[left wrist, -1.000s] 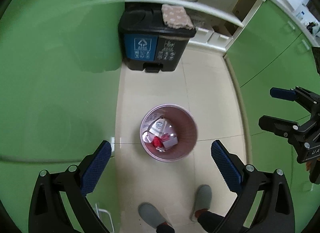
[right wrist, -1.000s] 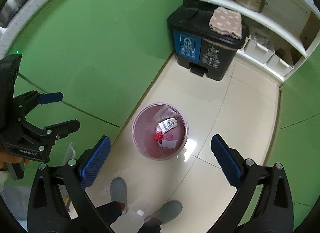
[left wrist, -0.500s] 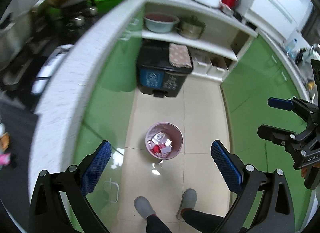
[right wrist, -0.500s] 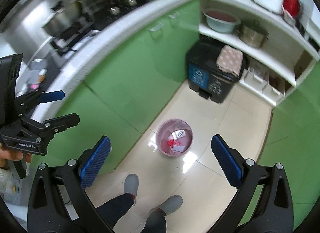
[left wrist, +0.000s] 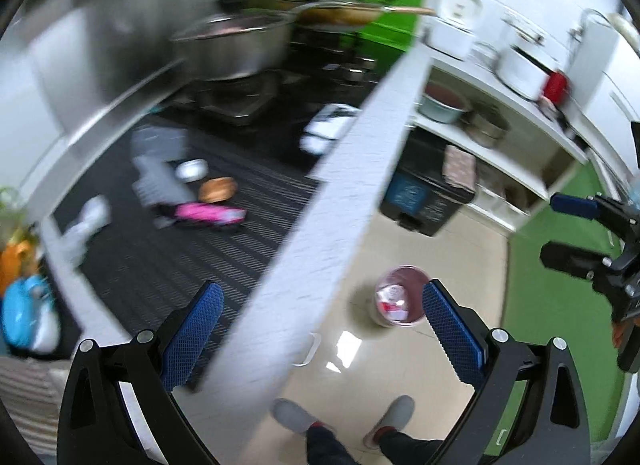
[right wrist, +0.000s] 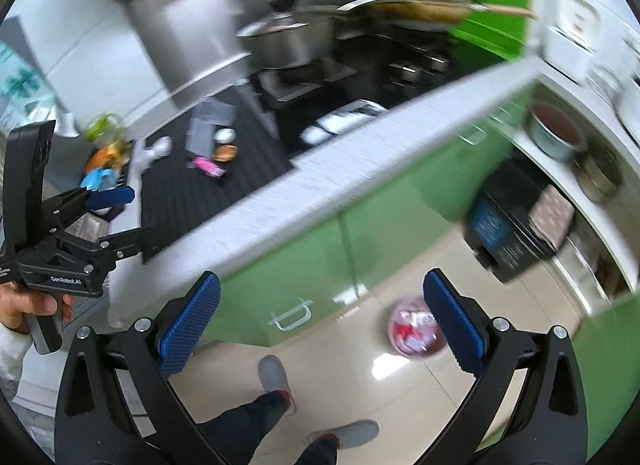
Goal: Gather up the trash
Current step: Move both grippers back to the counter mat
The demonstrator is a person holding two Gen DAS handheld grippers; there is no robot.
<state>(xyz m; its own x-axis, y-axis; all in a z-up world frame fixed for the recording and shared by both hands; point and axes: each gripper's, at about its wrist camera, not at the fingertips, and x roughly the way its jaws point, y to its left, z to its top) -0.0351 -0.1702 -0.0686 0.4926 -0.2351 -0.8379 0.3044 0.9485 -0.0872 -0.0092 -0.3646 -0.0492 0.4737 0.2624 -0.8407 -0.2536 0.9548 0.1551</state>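
Left gripper point(left wrist: 318, 329): blue-padded fingers spread wide, nothing between them; right gripper point(right wrist: 320, 321): likewise spread and empty. Round pink plastic waste basket point(left wrist: 398, 301) stands on the beige tiled floor point(left wrist: 460, 257), paper scraps and something red inside; it sits just beside the green cabinet fronts point(right wrist: 320, 249). On the dark ribbed countertop mat point(left wrist: 192, 249) lie a pink wrapper point(left wrist: 208, 214), a brownish round item point(left wrist: 218, 189) and a white crumpled piece point(left wrist: 86, 217) (all blurred). Black two-compartment pedal bin point(left wrist: 428, 193) stands further back.
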